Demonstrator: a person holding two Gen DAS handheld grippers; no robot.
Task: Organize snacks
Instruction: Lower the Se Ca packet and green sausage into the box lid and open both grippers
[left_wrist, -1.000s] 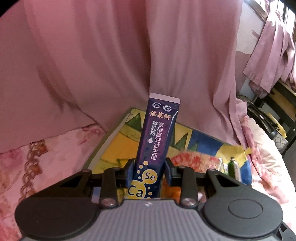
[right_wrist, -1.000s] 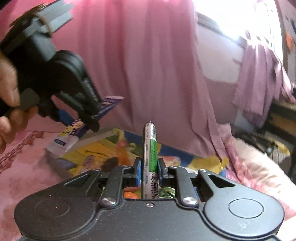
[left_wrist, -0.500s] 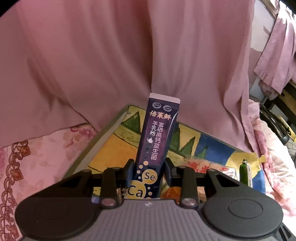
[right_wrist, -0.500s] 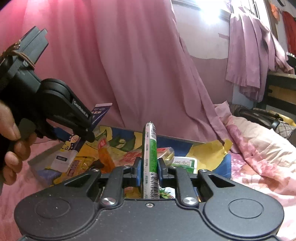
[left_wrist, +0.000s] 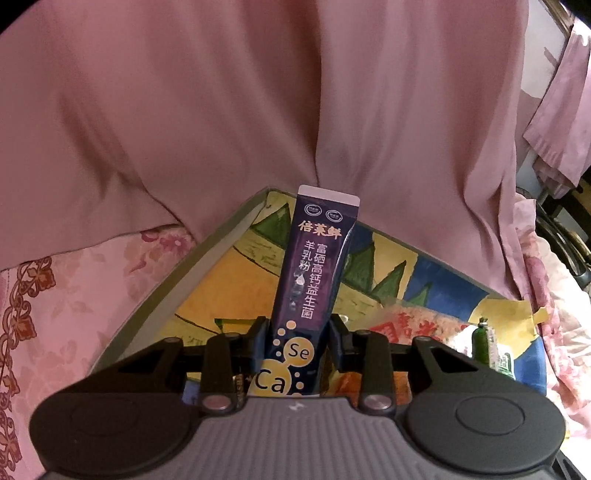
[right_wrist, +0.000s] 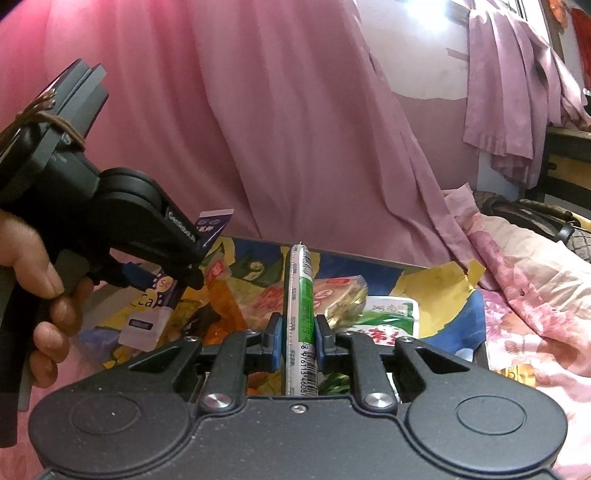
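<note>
Two hand-held grippers hover over a colourful box of snacks set on a flowered pink bedspread (right_wrist: 532, 295), each carrying one item. Nearest the lens on the right, the right gripper (right_wrist: 299, 332) has its fingers drawn narrow and pressed on a thin sausage stick (right_wrist: 301, 291) in a green-and-white wrapper, held low on its length so most of it stands upright past the pads. On the left, the left gripper (left_wrist: 297, 332) is clamped on a dark purple powder sachet (left_wrist: 314, 266), also gripped near the bottom end, its white sealed edge pointing up. From the right wrist view a person's hand (right_wrist: 33, 280) is seen squeezing that tool's handle.

Both items look light. The sausage stick appears firm but smooth-skinned and could slide if pinched loosely; the middle of its length is probably the safest hold. The sachet seems flat and pliable, likely to flop or crease, so its filled lower part should give the better grip.

Beyond the fingers, the box (left_wrist: 221, 240) already holds several packets, among them an orange packet (right_wrist: 221, 295) and a green-and-white pouch (right_wrist: 391, 314). A pink curtain (left_wrist: 258, 110) hangs behind.
</note>
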